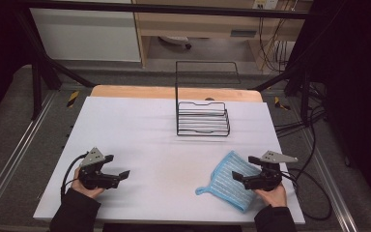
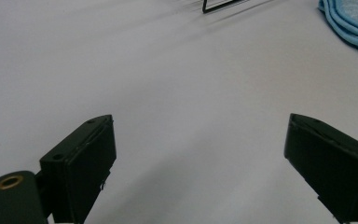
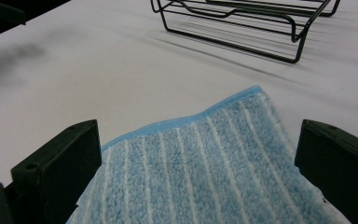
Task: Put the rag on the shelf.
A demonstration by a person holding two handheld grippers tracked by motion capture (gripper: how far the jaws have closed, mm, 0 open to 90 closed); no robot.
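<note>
The white bench (image 1: 140, 125) carries a black wire rack (image 1: 203, 118) at twelve o'clock, nothing on it. The blue striped cloth (image 1: 229, 181) lies flat at four o'clock, long axis running ten-to-four, not yet lifted. The right gripper (image 1: 239, 178) hovers over it, fingers spread; the left gripper (image 1: 121, 175) at eight o'clock is likewise spread, holding nothing.

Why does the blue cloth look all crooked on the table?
The blue cloth lies askew, one corner pointing at the wire rack and a small loop sticking out at its left corner. Nothing is spilled or broken.
</note>
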